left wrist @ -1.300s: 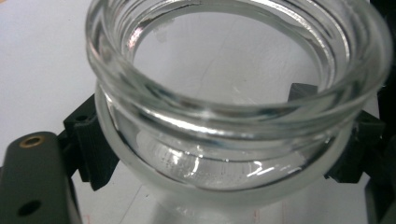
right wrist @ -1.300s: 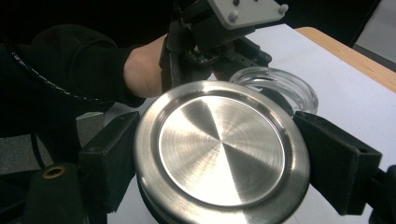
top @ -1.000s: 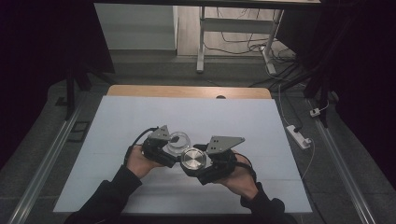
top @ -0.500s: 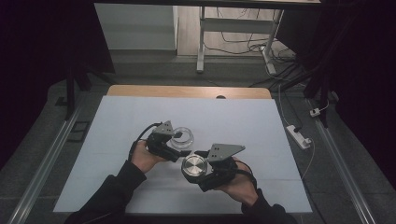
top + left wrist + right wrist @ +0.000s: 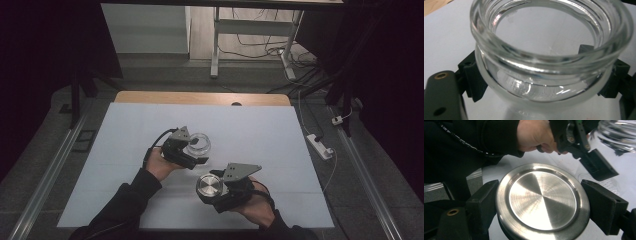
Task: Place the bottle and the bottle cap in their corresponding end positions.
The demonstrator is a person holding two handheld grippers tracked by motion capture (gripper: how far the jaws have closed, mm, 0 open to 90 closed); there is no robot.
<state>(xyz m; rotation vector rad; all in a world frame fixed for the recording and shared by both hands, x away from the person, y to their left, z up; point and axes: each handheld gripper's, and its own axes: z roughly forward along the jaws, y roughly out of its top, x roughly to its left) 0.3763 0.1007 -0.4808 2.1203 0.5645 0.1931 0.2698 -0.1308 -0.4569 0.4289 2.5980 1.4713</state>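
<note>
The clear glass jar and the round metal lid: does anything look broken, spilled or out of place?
Nothing stands out. The clear glass jar looks whole and empty in the left gripper; the round brushed-metal lid sits unmarked in the right gripper.

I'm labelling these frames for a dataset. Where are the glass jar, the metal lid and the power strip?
glass jar (image 5: pixel 549 37), left gripper view, on its threaded rim.
metal lid (image 5: pixel 542 197), right gripper view, on its brushed top face.
power strip (image 5: pixel 320 146), high view, on its white body.
</note>
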